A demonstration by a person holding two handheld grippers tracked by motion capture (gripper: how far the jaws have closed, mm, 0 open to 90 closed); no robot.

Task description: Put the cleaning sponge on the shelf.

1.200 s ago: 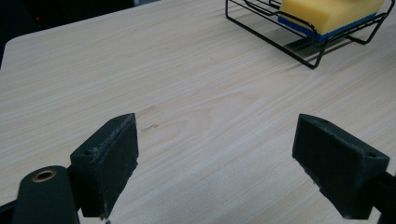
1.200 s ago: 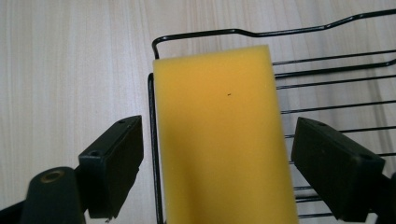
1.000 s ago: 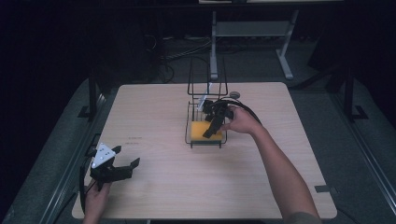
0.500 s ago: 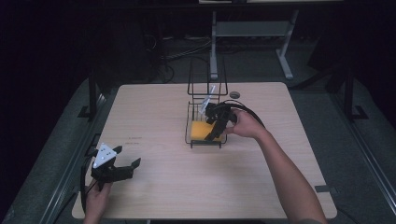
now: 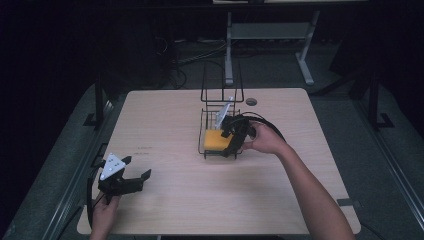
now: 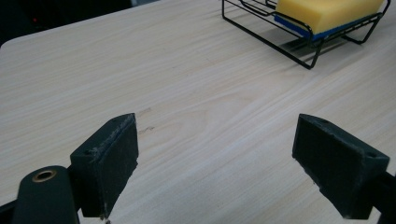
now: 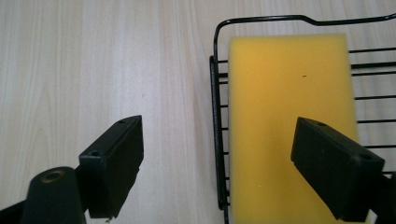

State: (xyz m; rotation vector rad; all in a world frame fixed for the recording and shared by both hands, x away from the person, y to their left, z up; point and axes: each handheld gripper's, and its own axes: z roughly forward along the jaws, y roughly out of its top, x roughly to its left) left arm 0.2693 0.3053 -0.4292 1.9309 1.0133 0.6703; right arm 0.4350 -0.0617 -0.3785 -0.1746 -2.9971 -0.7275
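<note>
A yellow sponge (image 5: 218,138) with a blue underside lies in a black wire rack (image 5: 205,150) at the table's middle. In the right gripper view the sponge (image 7: 285,116) lies flat on the rack's wires (image 7: 216,126). My right gripper (image 5: 231,145) hovers over the rack's near right part, open, with nothing between its jaws (image 7: 217,168). My left gripper (image 5: 134,176) stands open near the table's front left, well away from the rack. In the left gripper view its jaws (image 6: 217,172) span bare wood, and the sponge (image 6: 327,11) and rack (image 6: 299,44) lie far off.
The wooden table (image 5: 175,200) has open surface around the rack. The rack's tall wire back (image 5: 221,85) rises on its far side. A small round grommet (image 5: 251,101) sits near the table's far edge. A white-framed stand (image 5: 270,35) is on the floor beyond.
My right gripper has moved toward me and slightly down over the rack's near right part. The left gripper has stayed where it was.
</note>
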